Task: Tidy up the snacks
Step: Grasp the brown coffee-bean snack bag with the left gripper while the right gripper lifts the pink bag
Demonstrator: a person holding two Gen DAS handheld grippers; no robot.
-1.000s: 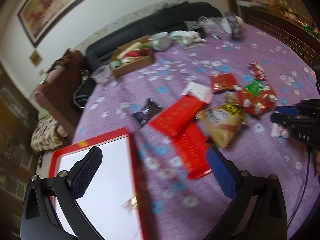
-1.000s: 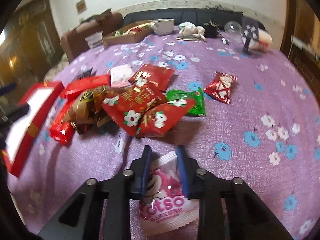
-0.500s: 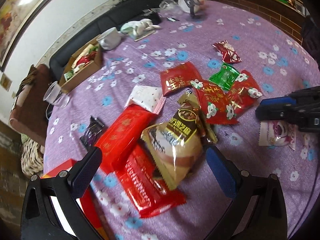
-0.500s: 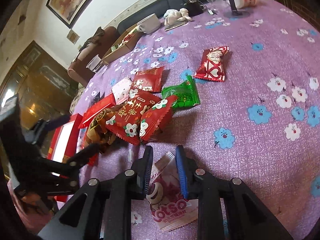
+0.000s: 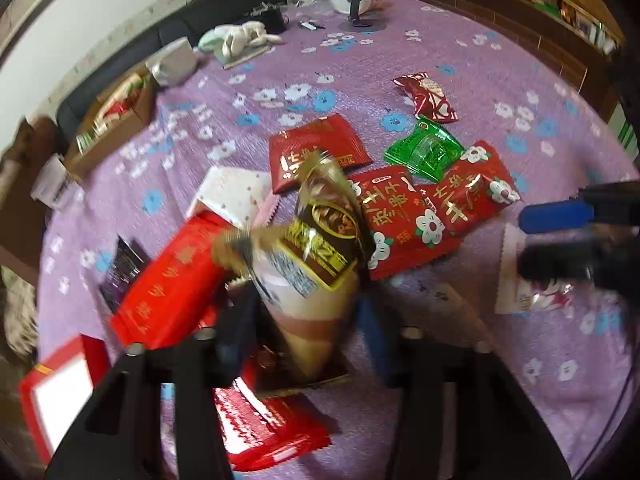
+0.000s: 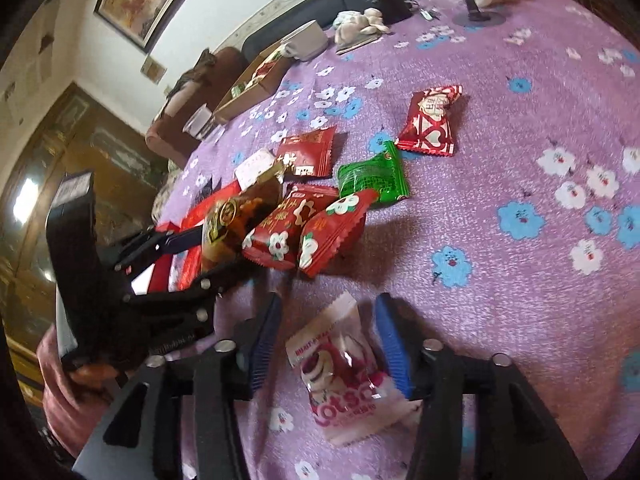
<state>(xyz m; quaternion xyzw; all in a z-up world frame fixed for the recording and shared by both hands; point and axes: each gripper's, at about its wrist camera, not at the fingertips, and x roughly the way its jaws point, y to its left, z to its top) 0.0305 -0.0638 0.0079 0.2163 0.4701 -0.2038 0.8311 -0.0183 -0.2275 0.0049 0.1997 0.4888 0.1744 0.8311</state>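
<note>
My left gripper [image 5: 306,300] is closing on a gold-and-brown snack bag [image 5: 316,248]; its pads pinch the bag's lower end, and the bag stands tilted above the pile. The right wrist view shows that left gripper [image 6: 208,252] at the left with the gold bag [image 6: 240,216] in it. My right gripper [image 6: 329,300] is opening. A pink-and-white packet [image 6: 344,372] lies flat on the purple flowered cloth [image 6: 520,280] between its blue pads [image 6: 390,344], which do not press it. In the left wrist view the right gripper [image 5: 532,240] is at the right edge.
Red flowered packets [image 5: 420,216], a green packet [image 5: 428,152], a red heart packet [image 5: 428,98], a red square packet [image 5: 312,152] and long red packs [image 5: 172,280] crowd the middle. A red-rimmed white box [image 5: 60,392] is near left. A cardboard box [image 5: 116,120] and a cup [image 5: 172,62] stand at the back.
My left gripper swung from the red-rimmed box over to the pile and closed around the gold bag. My right gripper's jaws spread apart, letting go of the pink-and-white packet.
</note>
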